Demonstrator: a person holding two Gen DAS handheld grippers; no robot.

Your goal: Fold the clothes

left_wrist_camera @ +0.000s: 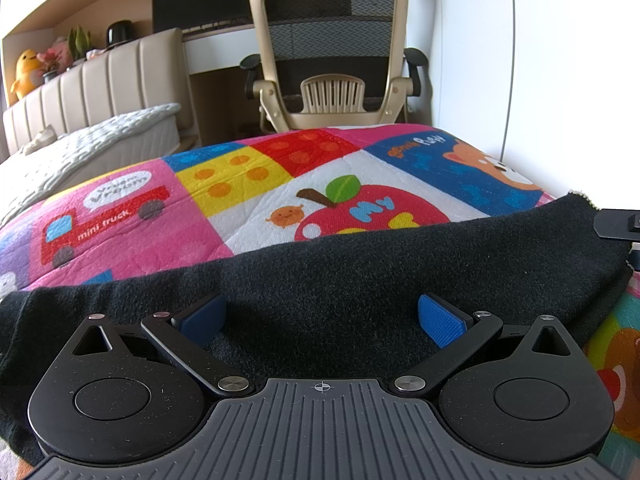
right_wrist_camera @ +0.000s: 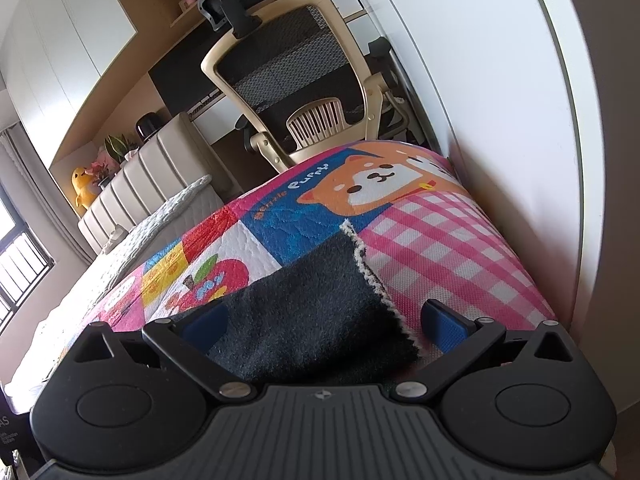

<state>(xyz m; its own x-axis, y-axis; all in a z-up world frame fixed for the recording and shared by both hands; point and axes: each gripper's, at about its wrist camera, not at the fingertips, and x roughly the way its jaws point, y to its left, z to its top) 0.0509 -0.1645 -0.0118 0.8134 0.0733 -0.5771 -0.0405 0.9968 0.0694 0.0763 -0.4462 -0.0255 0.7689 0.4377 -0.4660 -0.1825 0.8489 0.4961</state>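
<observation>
Patchwork-printed quilt [left_wrist_camera: 256, 208] covers the work surface, a padded, stitched cloth with a pebbled weave, its squares showing a red truck, toy bricks, an apple, a puppy and pink gingham; it fills the middle of both views; beyond it at twelve o'clock stands a desk chair [left_wrist_camera: 328, 40] with a beige plastic frame, black mesh back and ribbed lumbar piece; at ten o'clock a second bed shows a cream channel-tufted headboard [left_wrist_camera: 100, 76] and a white quilted cover; a smooth white wall [right_wrist_camera: 500, 80] rises at two o'clock.

Black garment [left_wrist_camera: 320, 276], thick, matte and fuzzy like fleece or knit, lies flat on the quilt in a wide band from nine to three o'clock in the left wrist view; in the right wrist view its side edge [right_wrist_camera: 368, 272] shows a pale, ragged, looped trim running over the gingham.

Left gripper [left_wrist_camera: 323, 318] sits low and level over the garment, fingers spread wide, blue ribbed pads [left_wrist_camera: 442, 320] apart with only dark cloth between them; whether the tips press the cloth cannot be told; nothing is gripped.

Right gripper [right_wrist_camera: 323, 322] is rolled to one side, so the room leans; its fingers are likewise splayed wide and hold nothing, straddling the garment's trimmed edge, one pad above black cloth at nine o'clock, the other above gingham at three o'clock.
</observation>
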